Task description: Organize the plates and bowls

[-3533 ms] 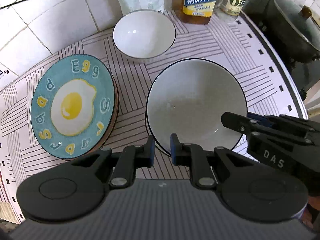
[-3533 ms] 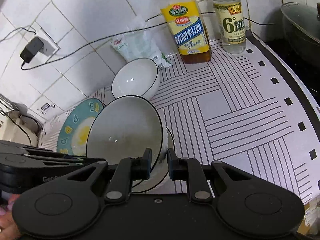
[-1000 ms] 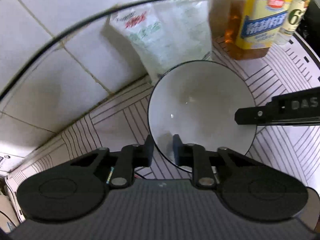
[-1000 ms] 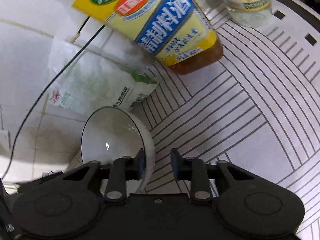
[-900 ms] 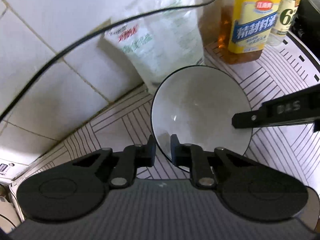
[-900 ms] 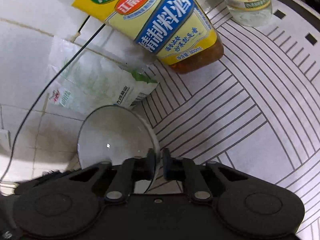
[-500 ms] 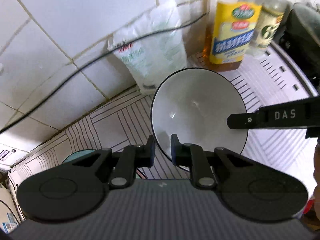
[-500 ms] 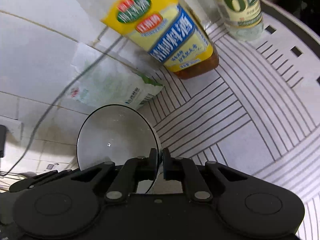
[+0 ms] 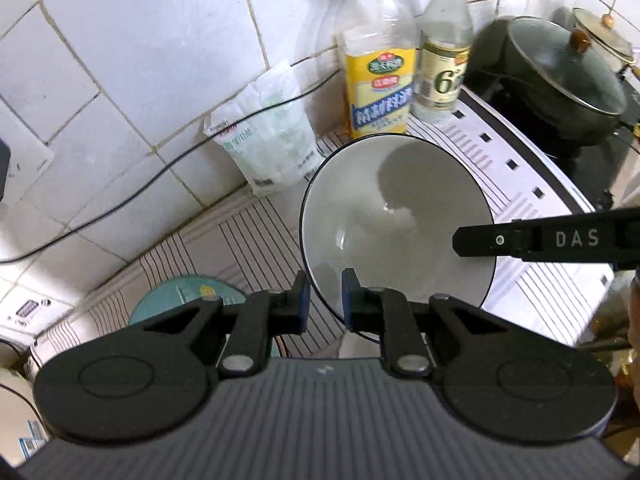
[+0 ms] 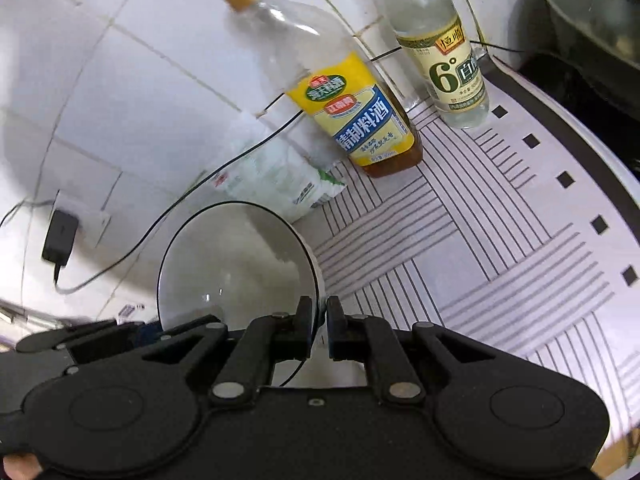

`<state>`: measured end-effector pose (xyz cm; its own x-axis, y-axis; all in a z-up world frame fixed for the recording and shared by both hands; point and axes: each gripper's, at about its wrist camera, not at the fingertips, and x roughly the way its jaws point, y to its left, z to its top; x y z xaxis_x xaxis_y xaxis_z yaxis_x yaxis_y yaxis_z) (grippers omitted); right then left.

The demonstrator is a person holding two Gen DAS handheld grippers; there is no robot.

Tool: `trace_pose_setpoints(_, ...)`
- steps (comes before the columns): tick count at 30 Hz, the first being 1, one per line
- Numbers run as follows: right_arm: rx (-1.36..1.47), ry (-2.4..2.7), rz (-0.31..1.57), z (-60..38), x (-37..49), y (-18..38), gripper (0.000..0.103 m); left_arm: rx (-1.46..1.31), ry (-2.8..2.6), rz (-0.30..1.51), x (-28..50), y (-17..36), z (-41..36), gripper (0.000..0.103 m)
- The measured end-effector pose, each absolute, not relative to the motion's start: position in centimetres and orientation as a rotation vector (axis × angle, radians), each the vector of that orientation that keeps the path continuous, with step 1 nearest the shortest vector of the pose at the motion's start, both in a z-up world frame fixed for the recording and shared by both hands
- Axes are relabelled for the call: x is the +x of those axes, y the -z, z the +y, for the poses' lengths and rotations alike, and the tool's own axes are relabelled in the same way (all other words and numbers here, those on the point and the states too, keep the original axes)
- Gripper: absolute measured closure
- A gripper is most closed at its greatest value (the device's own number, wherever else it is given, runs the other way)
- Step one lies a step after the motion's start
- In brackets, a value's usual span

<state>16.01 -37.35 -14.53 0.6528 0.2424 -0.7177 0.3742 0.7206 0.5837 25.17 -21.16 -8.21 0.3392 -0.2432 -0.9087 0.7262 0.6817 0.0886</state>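
The white bowl (image 9: 396, 224) has a thin dark line round its rim and a glossy, empty inside. It is lifted clear of the striped worktop (image 9: 532, 304) and tilted, its mouth turned toward the left wrist camera; in the right wrist view the bowl (image 10: 236, 268) shows as a steep oval. Its rim is pinched at two spots, at the near edge and at the right-hand edge. Below and to the left, a teal plate (image 9: 180, 296) with yellow lettering lies flat on the worktop, mostly hidden, well apart from the bowl.
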Motion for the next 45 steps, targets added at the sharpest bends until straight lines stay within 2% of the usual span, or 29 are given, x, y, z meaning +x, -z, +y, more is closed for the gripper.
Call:
trace_pose_setpoints(7, 0.734, 0.069, 0.865, -36.0, 13.5, 12.5, 0.091, 0.517, 0.687, 1.062, 22.8, 6.6, -19.4, 0.088)
trace_pose_setpoints(12, 0.728, 0.058, 0.892, -35.2, 12.1, 13.1, 0.091, 0.523, 0.684, 1.090, 21.1, 7.0, -18.4, 0.087)
trace_pose_setpoints(32, 0.498, 0.045, 1.013, -32.7, 13.7, 16.9, 0.091, 0.419, 0.616, 1.392, 22.2, 14.0, -17.6, 0.083)
trace_pose_setpoints(45, 0.150, 0.007, 0.997, -29.6, 14.6, 17.4, 0.091, 0.373, 0.576, 1.514, 23.5, 16.2, -17.9, 0.077)
